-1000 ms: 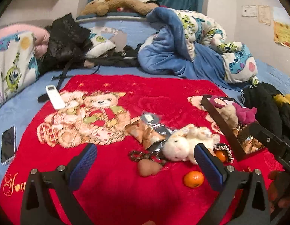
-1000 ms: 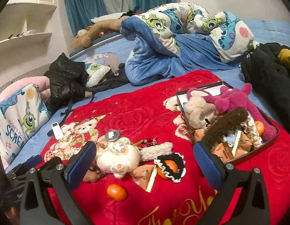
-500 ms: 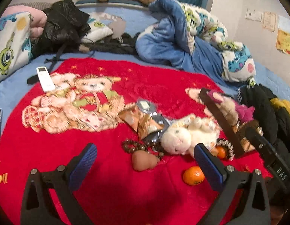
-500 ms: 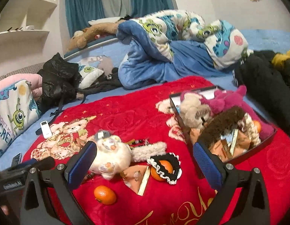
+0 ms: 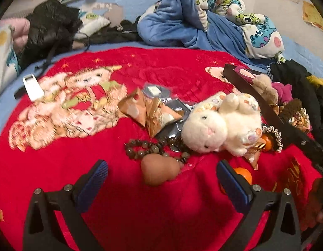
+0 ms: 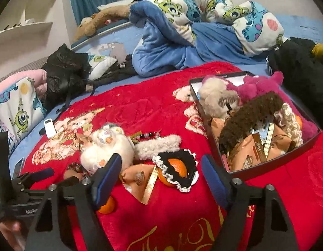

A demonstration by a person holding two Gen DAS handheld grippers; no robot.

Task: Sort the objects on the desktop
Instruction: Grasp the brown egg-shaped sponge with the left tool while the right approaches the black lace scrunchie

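Both grippers are closing in on the clutter since a second ago; the left gripper (image 5: 161, 179), spread wide and empty, is lining up on the brown heart-shaped piece (image 5: 159, 170) lying dead ahead between its fingers.

"genro…" on left gripper (image 6: 39, 174)

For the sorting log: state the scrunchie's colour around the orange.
Black scrunchie with white frilled edging; clearest in the right wrist view.

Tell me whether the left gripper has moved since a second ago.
Yes. The left gripper has closed in, forward and down toward the brown heart-shaped piece, which now sits between its open fingers, larger and nearer than before.
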